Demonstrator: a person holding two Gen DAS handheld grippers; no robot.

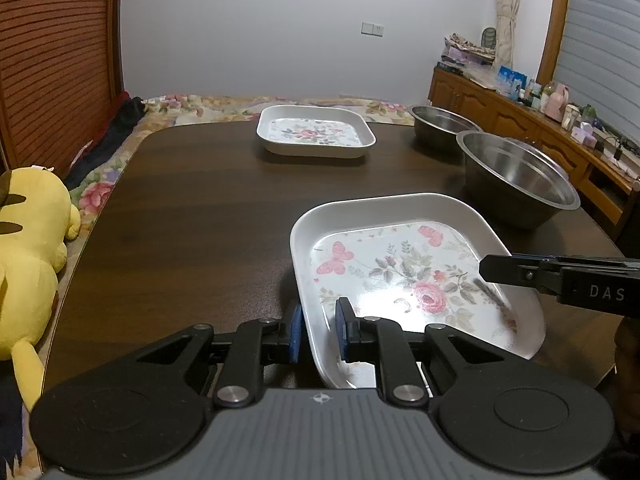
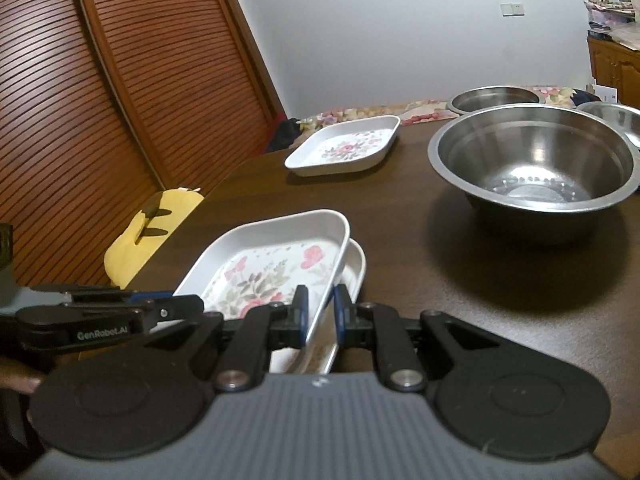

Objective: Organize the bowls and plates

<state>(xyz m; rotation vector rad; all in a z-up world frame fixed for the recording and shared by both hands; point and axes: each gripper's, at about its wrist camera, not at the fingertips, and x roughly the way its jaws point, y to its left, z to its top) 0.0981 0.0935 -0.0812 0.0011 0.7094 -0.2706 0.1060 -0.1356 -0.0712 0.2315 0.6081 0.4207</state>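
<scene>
A white square plate with a rose and butterfly print (image 1: 400,272) (image 2: 272,268) is at the near side of the dark wooden table (image 1: 200,220). My left gripper (image 1: 320,332) is shut on its left rim, one blue pad outside the wall and one inside. My right gripper (image 2: 320,312) clamps the opposite rim the same way, and it reaches in from the right in the left wrist view (image 1: 488,270). In the right wrist view, a second white plate (image 2: 357,268) shows just under the held one. A third floral plate (image 1: 316,132) (image 2: 344,146) sits at the far side.
A large steel bowl (image 1: 520,184) (image 2: 532,168) stands right of the held plate, with another steel bowl (image 1: 444,124) (image 2: 496,98) behind it and a third bowl's rim (image 2: 616,120) at far right. A yellow plush toy (image 1: 28,260) lies off the table's left edge. A wooden sideboard (image 1: 520,120) lines the right wall.
</scene>
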